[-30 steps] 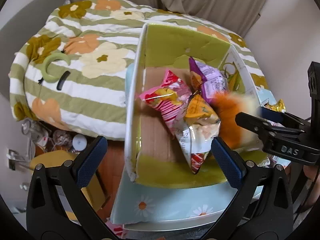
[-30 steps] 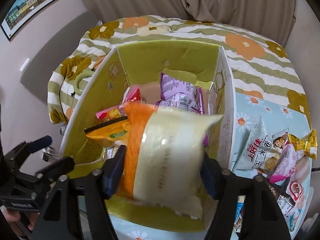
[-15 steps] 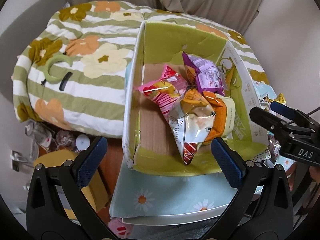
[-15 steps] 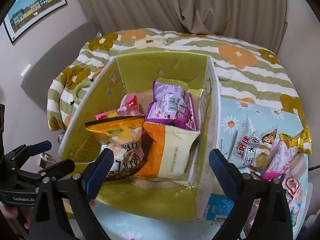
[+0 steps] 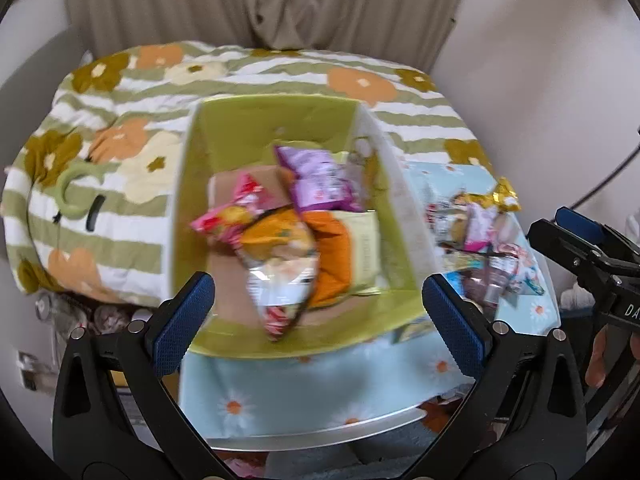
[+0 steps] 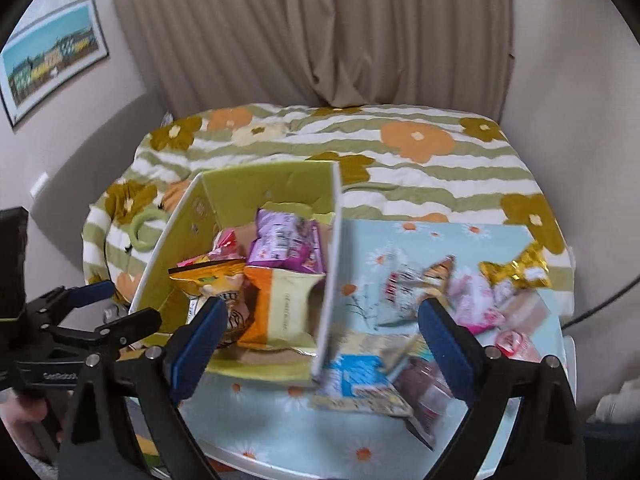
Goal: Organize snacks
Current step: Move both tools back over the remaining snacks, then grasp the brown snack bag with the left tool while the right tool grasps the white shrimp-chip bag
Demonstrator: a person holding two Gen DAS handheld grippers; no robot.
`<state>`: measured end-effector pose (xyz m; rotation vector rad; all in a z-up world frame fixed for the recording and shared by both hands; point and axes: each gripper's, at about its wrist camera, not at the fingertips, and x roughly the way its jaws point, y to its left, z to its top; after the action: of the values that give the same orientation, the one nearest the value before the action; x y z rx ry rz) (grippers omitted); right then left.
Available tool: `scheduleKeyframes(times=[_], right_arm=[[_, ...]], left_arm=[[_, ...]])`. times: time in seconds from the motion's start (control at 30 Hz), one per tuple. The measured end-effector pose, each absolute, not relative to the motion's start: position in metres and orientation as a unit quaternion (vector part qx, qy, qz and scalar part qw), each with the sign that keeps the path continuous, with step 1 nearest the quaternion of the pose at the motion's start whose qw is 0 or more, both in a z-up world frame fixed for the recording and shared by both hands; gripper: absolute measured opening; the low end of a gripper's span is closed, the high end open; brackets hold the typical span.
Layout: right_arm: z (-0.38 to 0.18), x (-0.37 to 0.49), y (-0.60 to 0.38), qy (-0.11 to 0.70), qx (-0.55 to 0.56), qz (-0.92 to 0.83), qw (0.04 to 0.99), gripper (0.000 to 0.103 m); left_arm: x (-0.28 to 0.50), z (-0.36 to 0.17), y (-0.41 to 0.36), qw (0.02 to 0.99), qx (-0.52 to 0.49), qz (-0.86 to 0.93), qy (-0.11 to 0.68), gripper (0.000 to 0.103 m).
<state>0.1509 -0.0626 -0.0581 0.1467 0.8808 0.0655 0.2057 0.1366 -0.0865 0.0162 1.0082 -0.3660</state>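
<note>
A green cardboard box (image 5: 276, 124) (image 6: 188, 236) stands on a small table with a light blue daisy cloth (image 5: 304, 392) (image 6: 360, 240). In it lie a purple pack (image 5: 320, 180) (image 6: 280, 244), a pink pack (image 5: 228, 212), a yellow-and-silver pack (image 5: 280, 276) (image 6: 212, 284) and an orange-and-cream pack (image 5: 344, 256) (image 6: 280, 308). Several loose snack packs (image 5: 480, 236) (image 6: 480, 300) lie on the cloth right of the box. My left gripper (image 5: 316, 312) is open and empty, in front of the box. My right gripper (image 6: 320, 344) is open and empty, above the box's right wall.
A bed with a green-striped flowered quilt (image 5: 120, 128) (image 6: 420, 148) lies behind the table. A green ring (image 5: 72, 192) lies on the quilt. Curtains (image 6: 320, 32) hang behind, a picture (image 6: 52, 56) on the left wall. Clutter sits on the floor at left (image 5: 80, 312).
My right gripper let go of the orange-and-cream pack, which now lies in the box, then drew back and up toward the right. My left gripper also pulled back and turned right.
</note>
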Motion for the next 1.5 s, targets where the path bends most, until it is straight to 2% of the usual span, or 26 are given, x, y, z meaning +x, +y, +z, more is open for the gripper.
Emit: scheduleKeyframes(times=[0.43,0.73,1.0,1.27,1.5], right_arm=[[-0.061,0.089,-0.2,0.409,0.088,0.03,0.908,0.095],[-0.096,0.07,-0.281,0.438,0.062,0.05,0.895,0.095],[-0.143,0.064,-0.302,0.47,0.05,0.099,0.875,0.095],[-0.193,0.065,-0.296,0.484,0.017,0.123,0.866,0.095],[-0.222,0.07,-0.28,0.469,-0.045,0.116,0.874,0.095]], left_arm=[[0.142,-0.086,-0.001,0.865,0.008,-0.181,0.468,0.103],[0.102,-0.116,-0.087,0.859,0.011,-0.16,0.486,0.103],[0.093,-0.152,-0.121,0.853,0.06,-0.136,0.501,0.103],[0.117,-0.198,-0.141,0.841,0.096,-0.148,0.512,0.103],[0.133,-0.23,-0.153,0.847,0.125,-0.133,0.498,0.103]])
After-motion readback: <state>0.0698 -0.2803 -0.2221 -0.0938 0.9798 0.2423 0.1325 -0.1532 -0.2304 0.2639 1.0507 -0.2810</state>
